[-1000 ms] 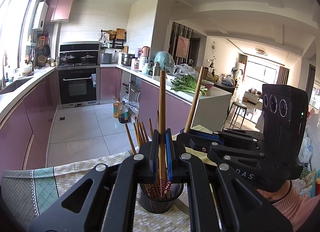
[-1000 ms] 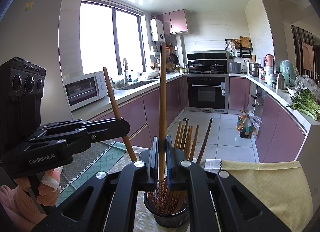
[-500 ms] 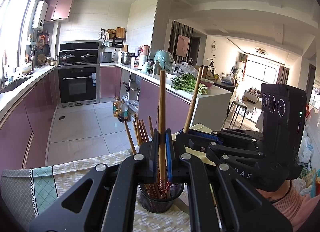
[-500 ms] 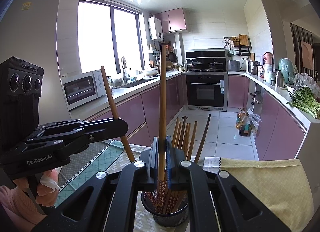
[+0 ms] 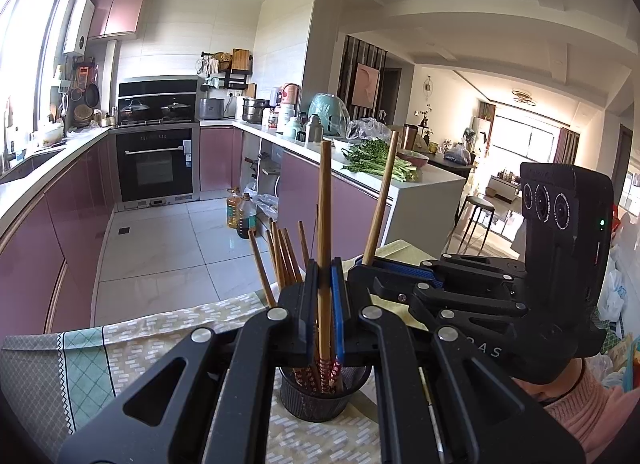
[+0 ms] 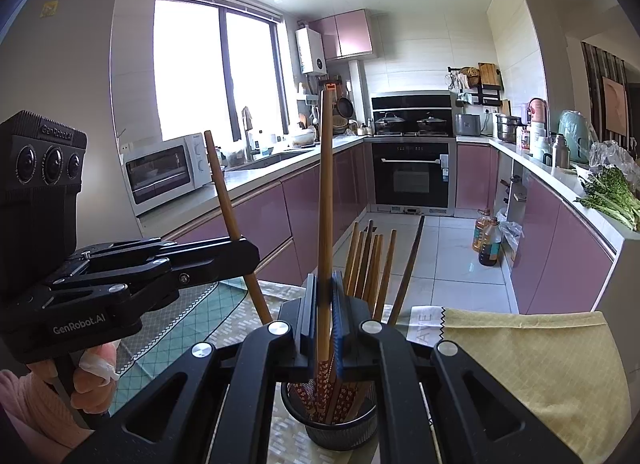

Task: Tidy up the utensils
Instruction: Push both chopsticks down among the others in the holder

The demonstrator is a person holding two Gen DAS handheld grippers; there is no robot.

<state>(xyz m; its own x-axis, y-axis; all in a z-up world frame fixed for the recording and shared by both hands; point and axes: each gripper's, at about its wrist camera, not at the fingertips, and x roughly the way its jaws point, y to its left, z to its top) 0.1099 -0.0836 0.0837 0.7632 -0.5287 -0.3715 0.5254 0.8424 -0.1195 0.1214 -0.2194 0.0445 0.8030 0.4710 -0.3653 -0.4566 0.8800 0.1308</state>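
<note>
A black mesh holder stands on the bench, on a patterned cloth, and carries a bunch of brown chopsticks that lean toward one o'clock. A yellow cloth lies at three o'clock of the holder in the right wrist view; a green-checked cloth lies at ten o'clock. Beyond the bench edge are pink kitchen cabinets, an oven at twelve o'clock, a microwave at ten o'clock and leafy greens on the far counter at two o'clock.

The left claw is pinched narrow on one upright chopstick, directly above the holder, whose rim shows just below the jaws. The right claw is likewise clamped tight on its own long chopstick, upright over the holder. Each claw reaches in from the side in the other's view, and the two held sticks stand near each other above the same holder. A hand in a pink sleeve grips the left handle.
</note>
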